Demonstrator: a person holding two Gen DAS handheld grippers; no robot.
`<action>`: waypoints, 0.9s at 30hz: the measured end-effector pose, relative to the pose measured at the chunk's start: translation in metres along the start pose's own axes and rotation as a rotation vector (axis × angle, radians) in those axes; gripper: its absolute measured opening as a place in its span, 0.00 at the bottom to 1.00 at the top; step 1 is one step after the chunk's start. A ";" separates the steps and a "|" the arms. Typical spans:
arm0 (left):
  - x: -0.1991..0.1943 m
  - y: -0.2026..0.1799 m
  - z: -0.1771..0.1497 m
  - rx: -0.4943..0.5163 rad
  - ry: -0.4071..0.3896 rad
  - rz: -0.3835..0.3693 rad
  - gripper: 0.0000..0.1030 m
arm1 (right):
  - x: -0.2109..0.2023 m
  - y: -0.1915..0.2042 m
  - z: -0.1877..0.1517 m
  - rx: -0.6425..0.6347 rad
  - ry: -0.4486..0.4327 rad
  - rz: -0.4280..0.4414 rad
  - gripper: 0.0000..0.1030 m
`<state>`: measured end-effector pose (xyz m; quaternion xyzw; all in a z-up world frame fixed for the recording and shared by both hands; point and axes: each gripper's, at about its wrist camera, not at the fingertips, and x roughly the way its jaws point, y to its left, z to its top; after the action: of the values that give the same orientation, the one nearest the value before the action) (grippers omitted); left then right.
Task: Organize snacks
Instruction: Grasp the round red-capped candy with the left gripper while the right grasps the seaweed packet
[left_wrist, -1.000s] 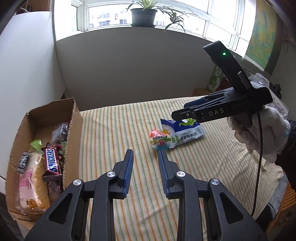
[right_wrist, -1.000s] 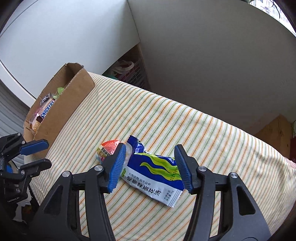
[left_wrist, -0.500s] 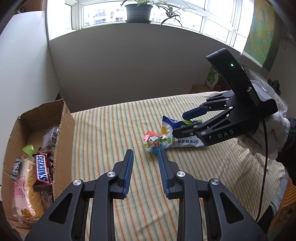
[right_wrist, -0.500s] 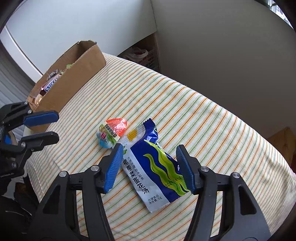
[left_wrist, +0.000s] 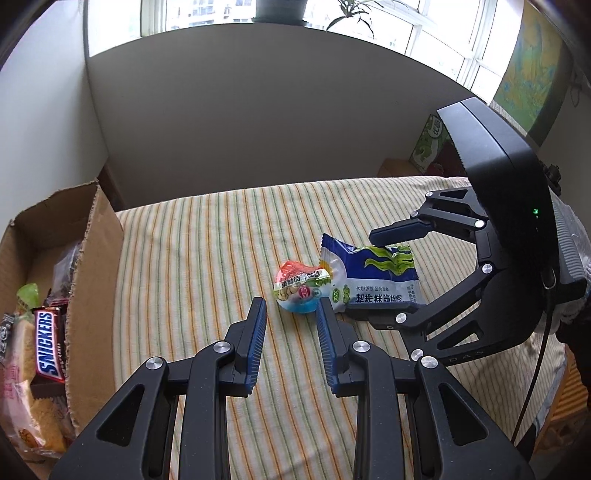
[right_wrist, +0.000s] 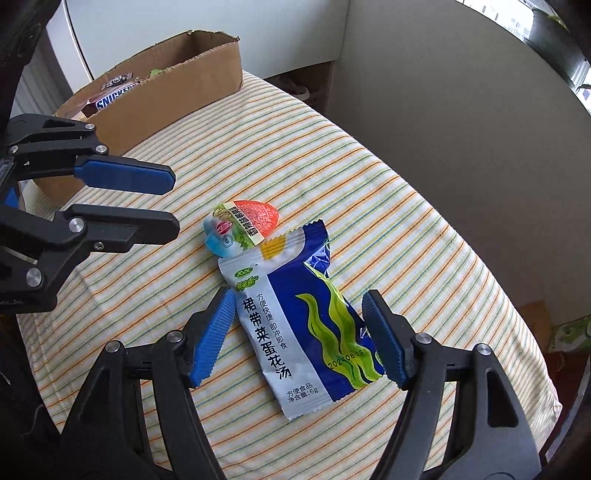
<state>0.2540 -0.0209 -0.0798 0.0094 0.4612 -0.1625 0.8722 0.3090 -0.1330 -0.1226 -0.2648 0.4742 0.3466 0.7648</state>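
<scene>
A blue and white soup packet lies flat on the striped tablecloth; it also shows in the left wrist view. A small round jelly cup with a red and blue wrapper lies against its end, also in the right wrist view. My right gripper is open with a finger on each side of the packet, low over it. My left gripper is open, its tips just short of the jelly cup. A cardboard box at the left holds several snacks, a Snickers bar among them.
The table has a striped cloth and stands against a grey wall under a window. The box sits at the table's left edge. A green carton stands on furniture beyond the table's far right corner.
My right gripper has come down and forward until its open fingers straddle the soup packet. My left gripper has moved closer to the jelly cup. Both snacks lie where they were.
</scene>
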 end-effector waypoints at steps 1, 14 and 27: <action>0.002 -0.001 0.000 -0.004 0.003 -0.004 0.25 | 0.001 0.001 0.001 -0.002 0.001 -0.005 0.72; 0.028 -0.004 0.008 -0.015 0.014 -0.010 0.47 | 0.008 0.000 -0.004 0.001 0.024 -0.002 0.72; 0.054 -0.011 0.013 0.007 0.035 0.014 0.39 | 0.000 -0.019 -0.016 0.067 0.037 -0.064 0.68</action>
<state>0.2894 -0.0485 -0.1146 0.0185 0.4757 -0.1576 0.8652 0.3154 -0.1562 -0.1276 -0.2605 0.4907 0.3008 0.7752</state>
